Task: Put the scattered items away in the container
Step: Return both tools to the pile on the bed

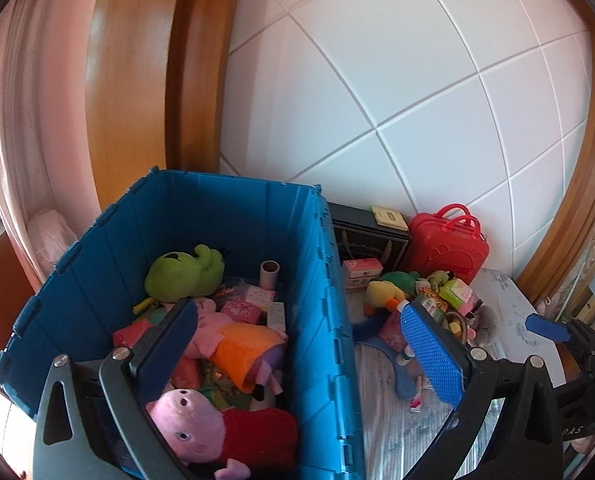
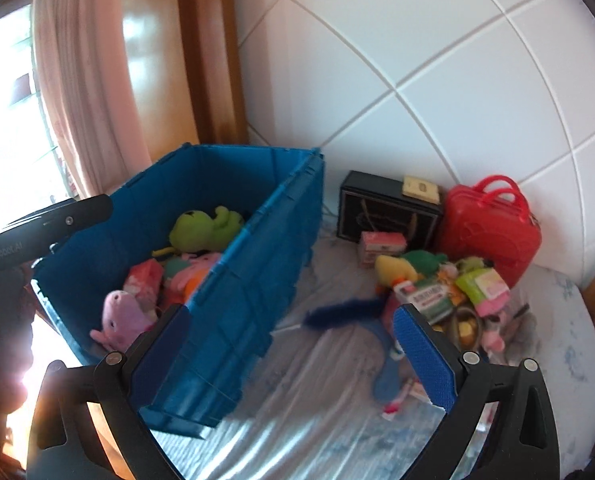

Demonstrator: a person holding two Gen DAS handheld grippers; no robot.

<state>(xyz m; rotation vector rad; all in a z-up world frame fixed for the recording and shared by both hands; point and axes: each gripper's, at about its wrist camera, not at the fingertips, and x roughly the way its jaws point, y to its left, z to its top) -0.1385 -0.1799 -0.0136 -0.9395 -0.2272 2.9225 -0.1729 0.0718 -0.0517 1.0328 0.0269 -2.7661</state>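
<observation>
On my far left a pink curtain (image 2: 81,80) hangs beside a wooden frame (image 1: 137,80). Next comes the blue container (image 1: 325,280), standing open on the bed (image 2: 297,420) against the white tiled wall (image 1: 417,80). Inside it I see a green plush (image 1: 185,270), a cardboard tube (image 1: 270,274) upright near the far wall, a pink pig plush in an orange dress (image 1: 237,340) and, nearest me, a pink pig plush in red (image 1: 217,428).

My left tool (image 1: 301,344) hangs over the container's right wall, its jaws spread wide with nothing between them: one finger over the toys, the other out over the bed. My right tool (image 2: 293,356) is likewise spread and empty, straddling the near corner of the container.

To the right of the container, the scattered items lie on the bed: a blue hanger-shaped piece (image 2: 381,364), a yellow plush (image 2: 391,270), a pile of small packets (image 2: 429,296), then a black box (image 2: 385,212) and a red toy suitcase (image 2: 493,228) against the wall. The right-wrist view is somewhat blurred, so I cannot read the smaller pieces.
</observation>
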